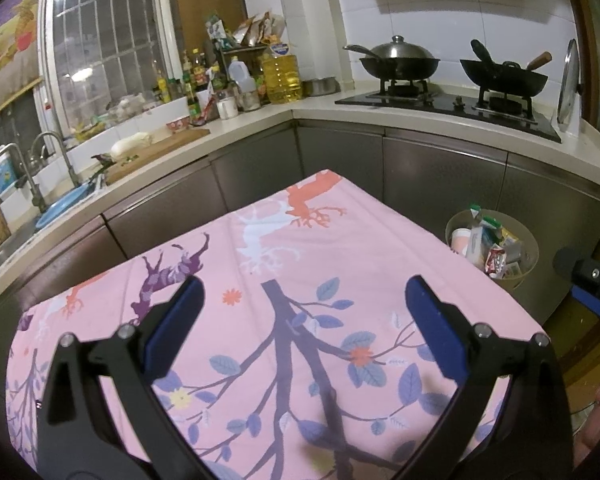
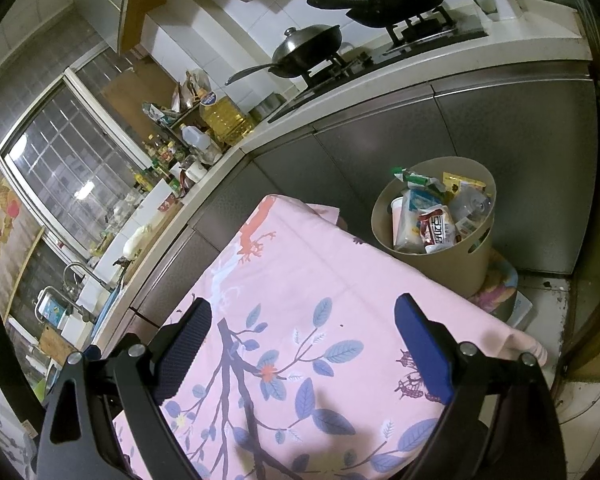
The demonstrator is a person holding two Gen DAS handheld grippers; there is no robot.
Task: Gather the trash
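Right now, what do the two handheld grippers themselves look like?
Both match. The left gripper and right gripper each have two glossy black angular arms with triangular cut-outs and silver round bolts at the joints. Their fingers carry flat blue pads; one right pad looks dark and textured. No cables or sleeves visible.

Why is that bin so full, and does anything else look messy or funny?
The round bin beside the table is heaped with wrappers and an empty bottle reaching its rim. It seems perched on a cushioned stool, not the floor. The pink tablecloth looks bare, with nothing spilled. Both the left gripper and right gripper are open and empty.
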